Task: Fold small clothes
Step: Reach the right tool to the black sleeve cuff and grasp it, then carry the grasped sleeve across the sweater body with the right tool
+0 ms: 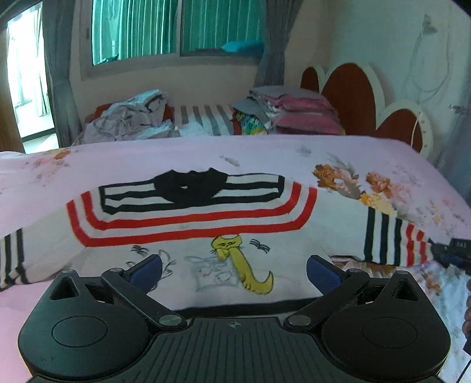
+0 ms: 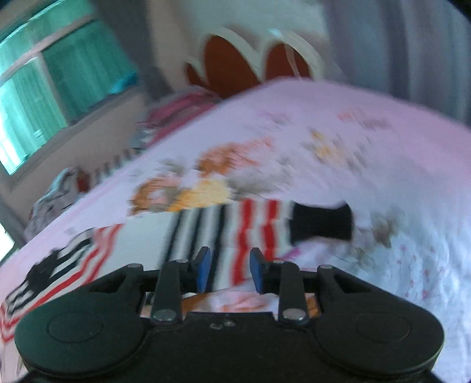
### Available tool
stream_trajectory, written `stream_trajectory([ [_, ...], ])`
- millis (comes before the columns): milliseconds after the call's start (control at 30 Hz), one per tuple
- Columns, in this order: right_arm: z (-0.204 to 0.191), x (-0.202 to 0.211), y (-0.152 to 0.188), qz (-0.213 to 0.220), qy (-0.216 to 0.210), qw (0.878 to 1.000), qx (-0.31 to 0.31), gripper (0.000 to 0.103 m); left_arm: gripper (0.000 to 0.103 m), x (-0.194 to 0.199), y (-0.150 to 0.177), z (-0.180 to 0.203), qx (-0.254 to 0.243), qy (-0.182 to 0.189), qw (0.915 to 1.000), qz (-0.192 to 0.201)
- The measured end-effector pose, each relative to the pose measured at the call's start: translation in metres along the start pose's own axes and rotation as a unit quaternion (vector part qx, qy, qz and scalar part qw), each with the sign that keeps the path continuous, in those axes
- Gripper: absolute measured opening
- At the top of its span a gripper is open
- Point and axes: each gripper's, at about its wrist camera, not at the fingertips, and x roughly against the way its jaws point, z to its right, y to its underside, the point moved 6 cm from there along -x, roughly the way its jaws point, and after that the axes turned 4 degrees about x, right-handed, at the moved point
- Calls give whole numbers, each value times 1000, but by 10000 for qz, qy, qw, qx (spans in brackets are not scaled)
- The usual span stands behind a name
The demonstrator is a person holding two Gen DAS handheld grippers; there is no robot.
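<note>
A small white sweater (image 1: pixel 188 232) with red and black stripes, a black collar and a yellow cat print lies flat on the pink bedspread (image 1: pixel 265 153). My left gripper (image 1: pixel 234 269) is wide open and empty, just above the sweater's hem. The striped right sleeve (image 1: pixel 394 238) stretches to the right. In the blurred right wrist view my right gripper (image 2: pixel 230 271) is open with a narrower gap, over that sleeve (image 2: pixel 235 232), near its black cuff (image 2: pixel 321 225). Its tip (image 1: pixel 453 250) shows at the right edge of the left wrist view.
Crumpled clothes (image 1: pixel 129 117) and a stack of folded clothes and pink pillows (image 1: pixel 297 112) lie on a second bed behind. A red and white headboard (image 1: pixel 353 94) stands at the back right. A window (image 1: pixel 176 26) with grey curtains is on the far wall.
</note>
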Motion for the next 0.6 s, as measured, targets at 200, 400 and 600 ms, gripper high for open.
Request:
stream_trajectory([
  [200,49,-42,1,-188,133,9961,-857,32,103,-31,-4,16,-65,-112,9995,-305],
  [400,66,-63,-1,-126,-53,9912,-1315,33,103,-44,-10,20,-101,-185,9992,-326],
  [600,72,-77,-6,-246,461,9925,-1101,6,103,-46,-15,-9,-6,-220,9987,-458],
])
